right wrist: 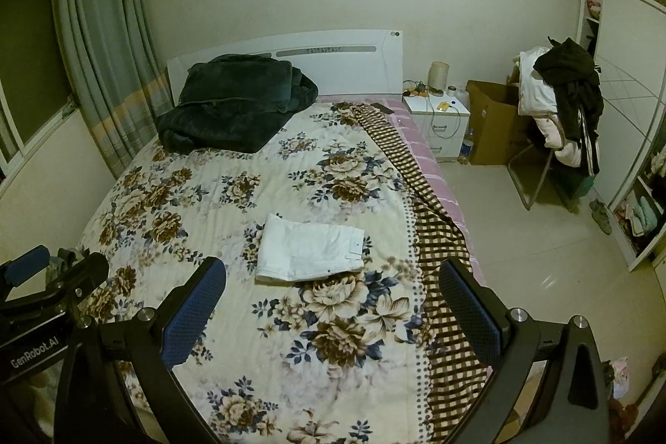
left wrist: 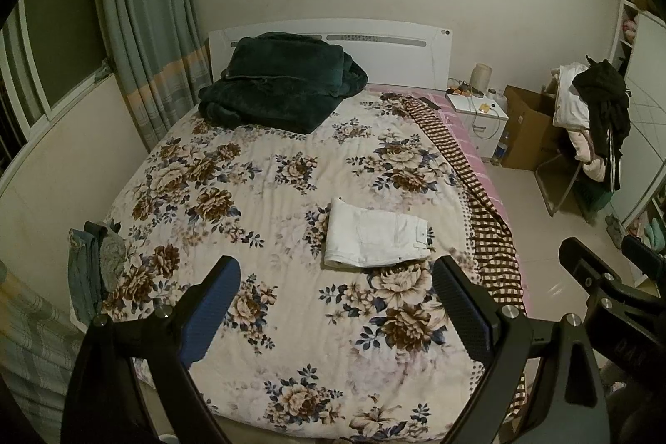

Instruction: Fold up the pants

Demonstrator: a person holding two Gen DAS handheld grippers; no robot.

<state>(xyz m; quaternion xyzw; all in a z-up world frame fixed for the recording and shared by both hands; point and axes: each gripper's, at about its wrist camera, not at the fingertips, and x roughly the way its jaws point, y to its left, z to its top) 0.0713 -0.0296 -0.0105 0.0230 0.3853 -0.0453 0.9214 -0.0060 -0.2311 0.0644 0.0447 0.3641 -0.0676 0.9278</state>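
Note:
White pants (left wrist: pixel 374 240) lie folded into a flat rectangle on the floral bed cover (left wrist: pixel 258 177), right of the bed's middle. They also show in the right wrist view (right wrist: pixel 310 248). My left gripper (left wrist: pixel 335 277) is open and empty, held above the foot of the bed, short of the pants. My right gripper (right wrist: pixel 333 281) is open and empty, also above the foot of the bed, nearer than the pants. The right gripper shows in the left wrist view (left wrist: pixel 599 277) at the right edge. The left gripper shows in the right wrist view (right wrist: pixel 54 273) at the left edge.
A dark green blanket (left wrist: pixel 283 82) is heaped by the white headboard (left wrist: pixel 391 48). A brown checked cloth (left wrist: pixel 470 186) runs along the bed's right side. A nightstand (left wrist: pixel 478 115), a cardboard box (left wrist: pixel 528 127) and a chair piled with clothes (left wrist: pixel 595 119) stand to the right. Curtains (left wrist: pixel 141 28) hang at the left.

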